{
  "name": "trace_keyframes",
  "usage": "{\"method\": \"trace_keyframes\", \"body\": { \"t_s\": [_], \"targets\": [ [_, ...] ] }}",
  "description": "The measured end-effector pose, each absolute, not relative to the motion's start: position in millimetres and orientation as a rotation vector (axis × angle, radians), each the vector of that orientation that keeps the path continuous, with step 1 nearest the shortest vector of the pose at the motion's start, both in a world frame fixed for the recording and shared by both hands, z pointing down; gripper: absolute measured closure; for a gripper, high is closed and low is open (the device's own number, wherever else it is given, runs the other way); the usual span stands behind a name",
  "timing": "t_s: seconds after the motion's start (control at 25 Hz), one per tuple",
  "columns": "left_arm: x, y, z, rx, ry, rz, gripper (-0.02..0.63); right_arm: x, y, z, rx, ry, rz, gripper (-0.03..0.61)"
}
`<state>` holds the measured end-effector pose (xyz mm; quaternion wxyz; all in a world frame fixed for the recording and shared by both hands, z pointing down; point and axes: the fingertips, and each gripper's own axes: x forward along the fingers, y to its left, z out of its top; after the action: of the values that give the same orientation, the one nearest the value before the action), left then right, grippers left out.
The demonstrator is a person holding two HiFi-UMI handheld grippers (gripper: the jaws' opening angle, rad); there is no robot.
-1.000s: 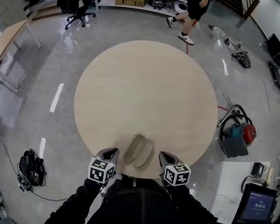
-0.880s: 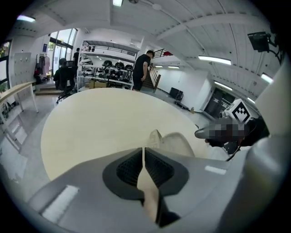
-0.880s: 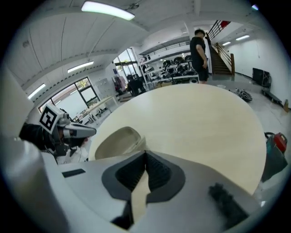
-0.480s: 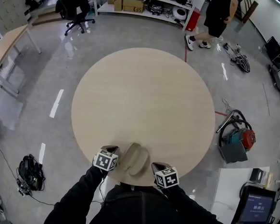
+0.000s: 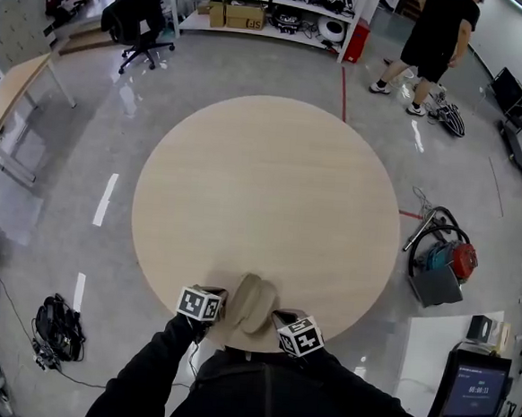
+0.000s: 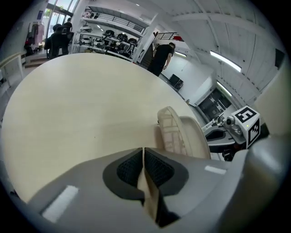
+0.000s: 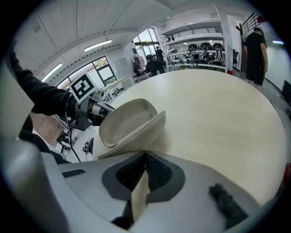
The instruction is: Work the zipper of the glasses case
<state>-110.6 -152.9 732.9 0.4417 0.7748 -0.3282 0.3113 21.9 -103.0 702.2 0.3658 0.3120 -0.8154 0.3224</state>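
Halves of a beige, oval, hard-shell glasses case (image 5: pixel 252 303) lie spread open on the round pale wooden table (image 5: pixel 272 186), at the table's near edge, close to the body of the person wearing the camera. In the right gripper view one shell shows its smooth hollow inside. The zipper is too small to make out.

The left gripper (image 6: pixel 143 150) is over the table's near edge, on the left side of the case, and its black-and-white marker cube (image 5: pixel 199 303) is just beside the left shell. Its grey fingers (image 6: pixel 129 166) are pressed together, dark ribbed pads meeting at the tips, and they grip nothing. The case sits just beyond them and a little to their right.

The right gripper (image 7: pixel 145 154) is over the same near edge of the table, on the right side of the case. Its fingers (image 7: pixel 159 175) are likewise closed on each other and hold nothing. The rim of the right shell runs just past their tips; whether it touches them cannot be told.

Black sleeves (image 5: pixel 139 382) lead back from both grippers off the table's near edge. On the grey floor (image 5: pixel 95 145) beyond the table's far side stand a person in black clothes (image 5: pixel 436 37), a black office chair (image 5: pixel 137 9) and white shelves (image 5: pixel 268 1). A red and teal vacuum cleaner (image 5: pixel 441 258) lies on the floor to the table's right.
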Motion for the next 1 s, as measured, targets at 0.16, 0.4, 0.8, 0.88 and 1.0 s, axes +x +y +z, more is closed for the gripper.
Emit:
{"method": "trace_keyframes", "body": {
  "t_s": [0.16, 0.4, 0.8, 0.88, 1.0],
  "targets": [
    [-98, -145, 726, 1.95, -0.766, 0.763, 0.595, 21, -106, 698, 0.804, -2.106, 0.823, 0.574],
    [-81, -141, 713, 1.988, -0.739, 0.719, 0.595, 15, -110, 690, 0.804, -2.132, 0.821, 0.574],
    [-60, -127, 709, 2.01, -0.699, 0.72, 0.56, 7, -108, 685, 0.783, -2.145, 0.781, 0.574],
    [-58, -126, 709, 2.009, -0.701, 0.712, 0.56, 6, -108, 685, 0.78, -2.148, 0.778, 0.574],
    [-54, -123, 707, 2.006, -0.68, 0.694, 0.56, 6, -107, 685, 0.773, -2.152, 0.776, 0.574]
  ]
}}
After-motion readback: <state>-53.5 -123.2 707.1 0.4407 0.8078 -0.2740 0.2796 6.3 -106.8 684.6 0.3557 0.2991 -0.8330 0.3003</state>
